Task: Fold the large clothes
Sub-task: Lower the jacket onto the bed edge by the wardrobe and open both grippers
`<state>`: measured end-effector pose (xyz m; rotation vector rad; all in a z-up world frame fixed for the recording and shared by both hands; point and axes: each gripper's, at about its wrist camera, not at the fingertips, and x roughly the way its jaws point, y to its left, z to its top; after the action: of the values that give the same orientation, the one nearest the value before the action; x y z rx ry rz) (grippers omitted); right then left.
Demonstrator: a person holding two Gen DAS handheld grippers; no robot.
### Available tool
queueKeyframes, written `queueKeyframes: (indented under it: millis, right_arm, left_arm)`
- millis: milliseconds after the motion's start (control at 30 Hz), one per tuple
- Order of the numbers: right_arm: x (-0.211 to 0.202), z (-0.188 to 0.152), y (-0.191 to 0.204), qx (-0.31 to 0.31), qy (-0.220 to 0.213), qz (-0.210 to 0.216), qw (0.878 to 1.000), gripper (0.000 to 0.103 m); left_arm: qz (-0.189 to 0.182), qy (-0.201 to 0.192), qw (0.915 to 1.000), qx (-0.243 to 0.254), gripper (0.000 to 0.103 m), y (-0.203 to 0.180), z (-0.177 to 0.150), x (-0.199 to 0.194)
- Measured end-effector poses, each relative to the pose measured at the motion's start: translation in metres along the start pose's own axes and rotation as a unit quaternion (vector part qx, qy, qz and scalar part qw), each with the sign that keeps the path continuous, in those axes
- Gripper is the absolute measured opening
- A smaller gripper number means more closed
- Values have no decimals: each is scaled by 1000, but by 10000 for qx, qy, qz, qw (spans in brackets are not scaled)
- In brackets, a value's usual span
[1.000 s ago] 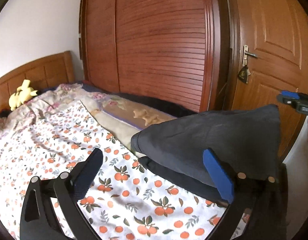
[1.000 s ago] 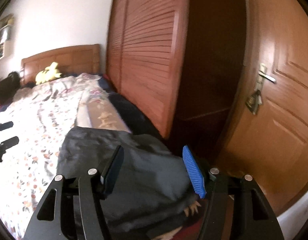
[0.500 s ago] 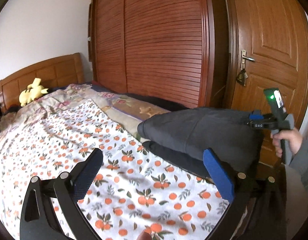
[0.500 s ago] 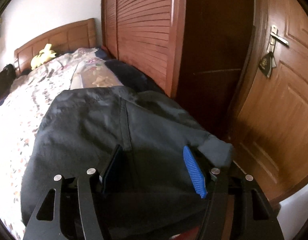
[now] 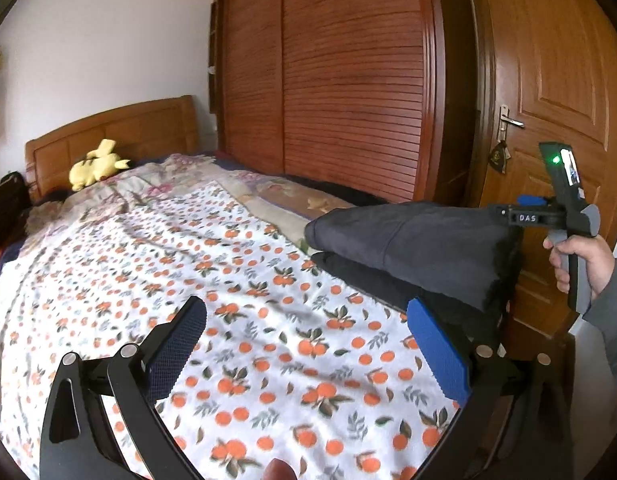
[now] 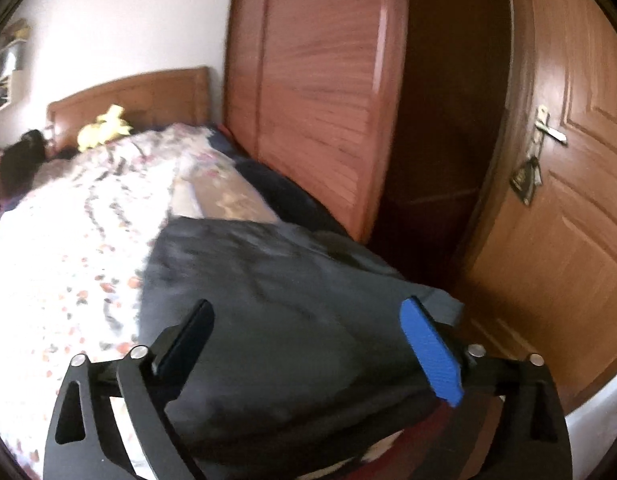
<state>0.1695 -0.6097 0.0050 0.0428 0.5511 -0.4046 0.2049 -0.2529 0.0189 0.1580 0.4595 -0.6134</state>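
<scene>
A dark grey folded garment [image 5: 420, 248] lies at the right foot corner of the bed, on the orange-print sheet [image 5: 228, 280]. My left gripper [image 5: 308, 344] is open and empty, above the sheet, to the left of the garment. My right gripper [image 6: 308, 344] is open above the garment [image 6: 276, 312], with nothing between its fingers. In the left wrist view the right gripper [image 5: 528, 216] shows at the garment's far right edge, held by a hand.
A wooden wardrobe [image 5: 348, 80] with slatted sliding doors runs along the bed's right side. A wooden door [image 5: 548, 100] with keys stands behind the garment. A yellow plush toy [image 5: 96, 164] lies by the headboard [image 5: 120, 136].
The left gripper has pulled back from the garment. The right gripper moved over the garment, then lifted and drew back a little. Both stayed open.
</scene>
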Motion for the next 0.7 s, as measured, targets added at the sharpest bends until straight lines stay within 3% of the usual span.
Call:
queueKeyframes:
  millis: [300, 700]
  right_arm:
    - [-50, -15, 87, -210, -287, 1069, 9936, 95]
    - [-104, -82, 192, -499, -230, 2092, 9763, 95]
  left_arm:
    - [618, -57, 9978, -247, 101, 23, -35, -74]
    - [1500, 203, 9854, -781, 101, 61, -107, -146]
